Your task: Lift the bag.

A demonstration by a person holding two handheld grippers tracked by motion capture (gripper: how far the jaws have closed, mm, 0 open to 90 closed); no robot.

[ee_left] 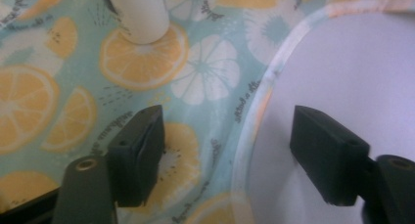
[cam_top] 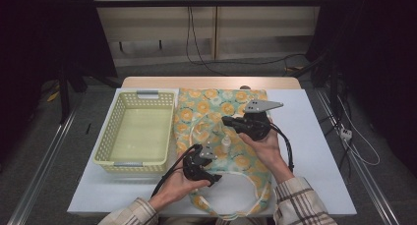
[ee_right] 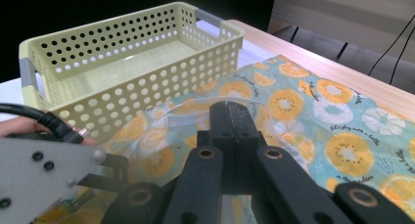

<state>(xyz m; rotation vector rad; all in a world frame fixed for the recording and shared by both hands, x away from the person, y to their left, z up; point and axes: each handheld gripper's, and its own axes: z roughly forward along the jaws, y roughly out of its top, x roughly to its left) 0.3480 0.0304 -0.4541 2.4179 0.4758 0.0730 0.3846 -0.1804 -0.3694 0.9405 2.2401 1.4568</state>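
Nearest the table's front edge, the left gripper (cam_top: 212,177), cradled palm-up in the person's left hand (cam_top: 178,186) with a plaid sleeve (cam_top: 129,216) behind it, lies low and points toward the right. Its jaws stand apart, astride the striped curved edge of the teal cloth apron printed with orange and lemon slices (ee_left: 58,101): in the left gripper view one jaw sits over the print, the other over the white table top (ee_left: 352,67), and neither pad presses on the cloth. Just beyond the jaws a small white bottle-like object (ee_left: 142,16) stands on the apron.

Farther in, the right hand (cam_top: 265,146) holds the right gripper (cam_top: 224,120) over the middle of the apron, wrist bent so the tool points left toward the basket, its grey three-cornered plate (cam_top: 262,105) uppermost. In the right gripper view its jaws are pressed together, with a clear fold of plastic-like film (ee_right: 191,109) at the tip; I cannot tell whether they pinch it.

Beyond, to the left, a pale yellow perforated plastic basket (cam_top: 114,128) with grey handles sits touching the apron's edge.
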